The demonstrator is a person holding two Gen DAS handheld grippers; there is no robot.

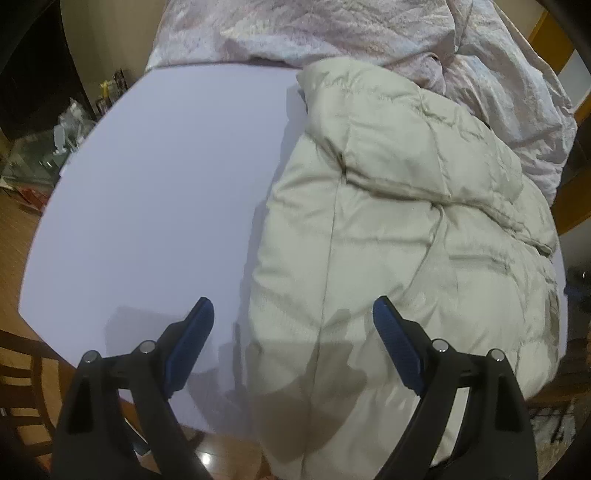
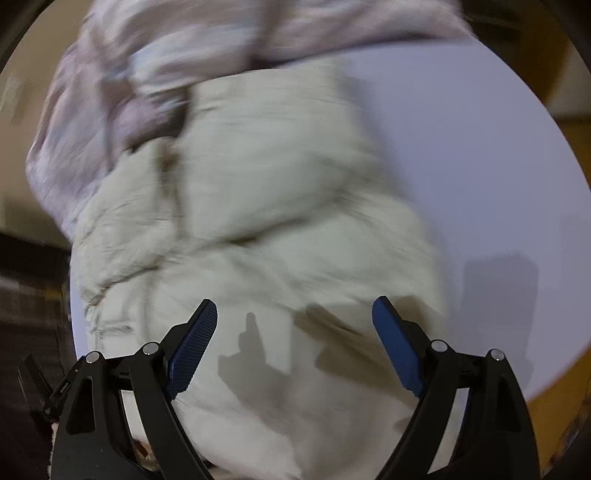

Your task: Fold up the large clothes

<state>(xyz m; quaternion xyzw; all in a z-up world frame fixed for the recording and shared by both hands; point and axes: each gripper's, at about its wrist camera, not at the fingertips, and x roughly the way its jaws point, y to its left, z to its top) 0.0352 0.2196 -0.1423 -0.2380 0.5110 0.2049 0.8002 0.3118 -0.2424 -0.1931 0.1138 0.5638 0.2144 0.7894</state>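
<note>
1. The cream padded garment [image 1: 399, 221] lay on the white table [image 1: 147, 184], long axis running away from both tools.
2. The left gripper [image 1: 293, 314] hung spread and empty over its near-left edge.
3. The right gripper [image 2: 294, 314], also spread and empty, hovered directly over its near end, likely nearer.

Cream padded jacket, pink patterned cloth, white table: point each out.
cream padded jacket [image 1: 388, 229]: left wrist view, its quilted middle.
pink patterned cloth [image 1: 332, 29]: left wrist view, crumpled part behind the jacket.
white table [image 1: 166, 184]: left wrist view, bare top.

White round table [image 1: 147, 177], cream padded jacket [image 1: 406, 221], pinkish quilt [image 1: 332, 33]
</note>
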